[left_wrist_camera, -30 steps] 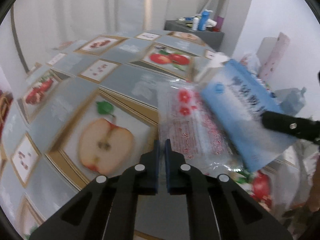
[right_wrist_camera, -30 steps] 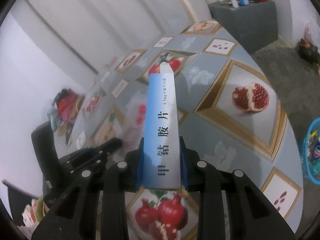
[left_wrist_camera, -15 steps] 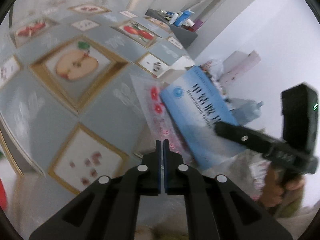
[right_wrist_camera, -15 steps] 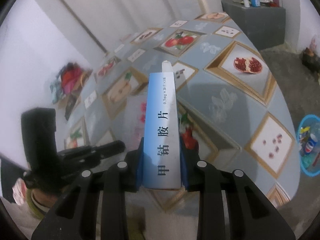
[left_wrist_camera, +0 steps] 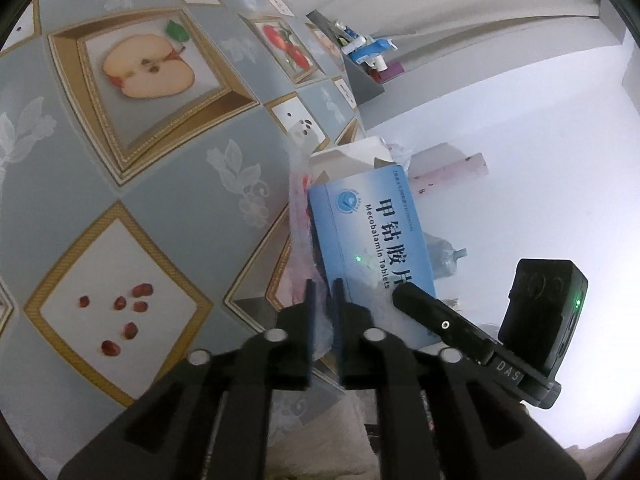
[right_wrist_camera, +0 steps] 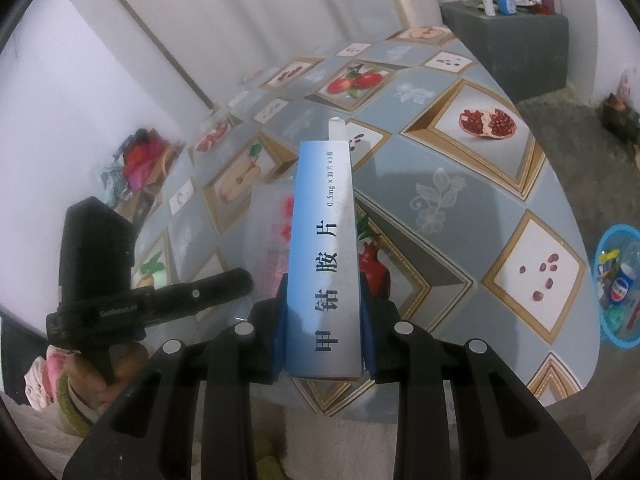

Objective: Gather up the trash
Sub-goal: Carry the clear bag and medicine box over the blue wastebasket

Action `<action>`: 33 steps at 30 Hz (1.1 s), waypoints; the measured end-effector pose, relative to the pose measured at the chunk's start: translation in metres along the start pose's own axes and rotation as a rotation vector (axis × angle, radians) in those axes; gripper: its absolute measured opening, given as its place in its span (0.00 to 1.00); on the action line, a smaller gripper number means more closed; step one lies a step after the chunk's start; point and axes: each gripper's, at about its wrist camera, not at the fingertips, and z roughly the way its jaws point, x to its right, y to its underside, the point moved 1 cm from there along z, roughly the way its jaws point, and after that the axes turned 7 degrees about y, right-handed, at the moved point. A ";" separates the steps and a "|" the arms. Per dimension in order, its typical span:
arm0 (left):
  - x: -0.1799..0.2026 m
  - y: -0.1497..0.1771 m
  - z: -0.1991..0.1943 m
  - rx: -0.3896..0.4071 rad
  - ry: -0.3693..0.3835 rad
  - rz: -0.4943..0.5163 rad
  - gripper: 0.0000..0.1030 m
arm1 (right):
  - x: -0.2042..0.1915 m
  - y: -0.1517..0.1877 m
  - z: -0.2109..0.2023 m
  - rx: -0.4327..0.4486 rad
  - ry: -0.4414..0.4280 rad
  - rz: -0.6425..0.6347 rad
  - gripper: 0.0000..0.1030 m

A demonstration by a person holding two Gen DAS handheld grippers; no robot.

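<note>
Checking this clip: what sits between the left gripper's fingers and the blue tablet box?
A clear plastic bag with red print runs between the opening left gripper fingers, beside the tablet box in the right gripper; left wrist view.

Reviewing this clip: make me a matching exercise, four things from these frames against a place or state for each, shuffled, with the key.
Things:
1. medicine box
2. clear plastic bag
3. blue basin
4. grey cabinet

Places or states:
A. on the floor, holding bottles and wrappers
B. clamped in the right gripper
C. beyond the table's far end, bottles on top
D. between the opening jaws of the left gripper

Pairs: 1-B, 2-D, 3-A, 4-C
</note>
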 end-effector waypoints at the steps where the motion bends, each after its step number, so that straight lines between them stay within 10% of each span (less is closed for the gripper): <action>1: 0.001 0.000 0.002 -0.002 0.001 0.001 0.20 | 0.000 0.000 -0.001 0.000 -0.002 0.002 0.27; 33: 0.073 0.004 0.006 0.028 -0.338 0.431 0.03 | 0.030 0.002 -0.048 0.170 0.005 0.122 0.27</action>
